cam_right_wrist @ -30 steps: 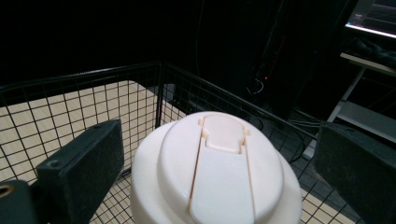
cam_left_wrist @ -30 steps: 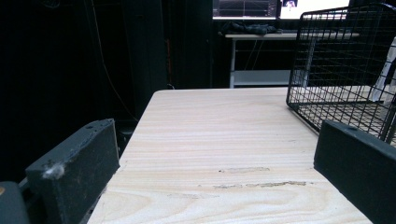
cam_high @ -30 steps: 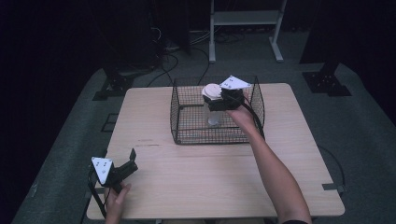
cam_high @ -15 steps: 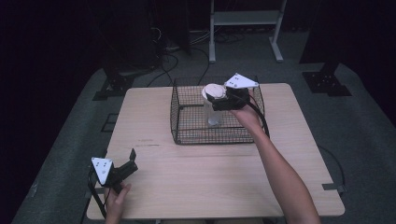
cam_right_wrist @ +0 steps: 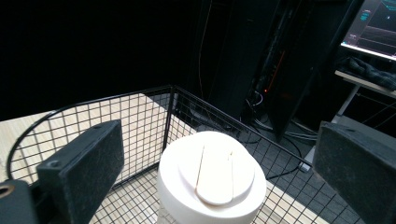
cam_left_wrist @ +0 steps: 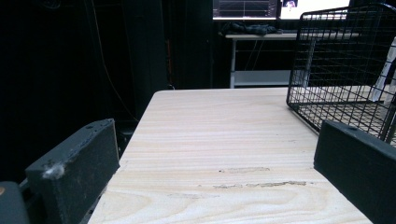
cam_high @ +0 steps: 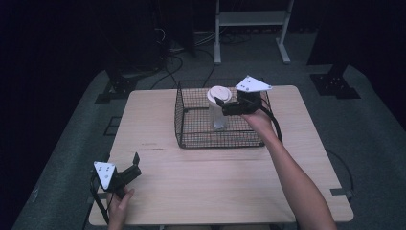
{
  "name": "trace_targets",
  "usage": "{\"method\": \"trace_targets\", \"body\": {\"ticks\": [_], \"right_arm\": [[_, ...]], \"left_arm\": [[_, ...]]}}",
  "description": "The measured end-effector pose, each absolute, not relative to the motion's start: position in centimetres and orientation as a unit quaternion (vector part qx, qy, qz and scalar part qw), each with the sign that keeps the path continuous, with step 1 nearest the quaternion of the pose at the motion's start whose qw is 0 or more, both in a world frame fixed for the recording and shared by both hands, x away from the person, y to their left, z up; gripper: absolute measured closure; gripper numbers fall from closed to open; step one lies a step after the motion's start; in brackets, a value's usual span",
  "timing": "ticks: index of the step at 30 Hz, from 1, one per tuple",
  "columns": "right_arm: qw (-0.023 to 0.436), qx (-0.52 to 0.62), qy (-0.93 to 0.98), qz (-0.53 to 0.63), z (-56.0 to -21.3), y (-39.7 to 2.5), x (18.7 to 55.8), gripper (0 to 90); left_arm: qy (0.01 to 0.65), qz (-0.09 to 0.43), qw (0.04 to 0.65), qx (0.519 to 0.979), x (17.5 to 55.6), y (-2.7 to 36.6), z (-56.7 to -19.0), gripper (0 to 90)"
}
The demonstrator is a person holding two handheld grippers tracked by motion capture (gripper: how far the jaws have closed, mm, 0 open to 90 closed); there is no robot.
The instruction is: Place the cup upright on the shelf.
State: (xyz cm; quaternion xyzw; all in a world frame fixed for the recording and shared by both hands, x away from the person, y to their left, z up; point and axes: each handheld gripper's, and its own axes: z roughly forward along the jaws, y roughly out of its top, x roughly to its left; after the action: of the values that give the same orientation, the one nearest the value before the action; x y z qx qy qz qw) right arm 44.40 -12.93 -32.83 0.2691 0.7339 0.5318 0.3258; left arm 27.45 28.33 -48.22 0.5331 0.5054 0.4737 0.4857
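A black wire basket (cam_high: 178, 120) stands on the far middle of the wooden table (cam_high: 215, 182). Inside it a clear bottle with a white lid (cam_high: 219, 94) stands upright. My right gripper (cam_high: 221, 106) hovers over the basket, open, just right of the lid. In the right gripper view the lid (cam_right_wrist: 212, 177) sits low between the wide-apart jaws, touching neither, with the right gripper (cam_right_wrist: 219, 135) above it and the basket wall (cam_right_wrist: 140, 121) behind. My left gripper (cam_high: 135, 166) rests open at the table's front left, and in its own view the left gripper (cam_left_wrist: 215, 154) holds nothing.
The basket (cam_left_wrist: 336, 70) shows at the right of the left gripper view, across bare tabletop (cam_left_wrist: 219, 126). A white shelf frame (cam_high: 251, 28) and cables lie on the dark floor beyond the table. The right forearm (cam_high: 292, 177) crosses the table's right half.
The right gripper has shifted slightly to the right, away from the lid. The bottle, basket and left gripper have stayed put.
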Motion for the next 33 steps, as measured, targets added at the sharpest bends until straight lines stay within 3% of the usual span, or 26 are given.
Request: {"method": "trace_targets", "body": {"ticks": [33], "right_arm": [[0.319,0.265,0.744,0.524,-34.6,-16.7,39.9,1.6]], "left_arm": [[0.502,0.476,0.482,0.537,27.5,28.2,-48.2,0.0]]}}
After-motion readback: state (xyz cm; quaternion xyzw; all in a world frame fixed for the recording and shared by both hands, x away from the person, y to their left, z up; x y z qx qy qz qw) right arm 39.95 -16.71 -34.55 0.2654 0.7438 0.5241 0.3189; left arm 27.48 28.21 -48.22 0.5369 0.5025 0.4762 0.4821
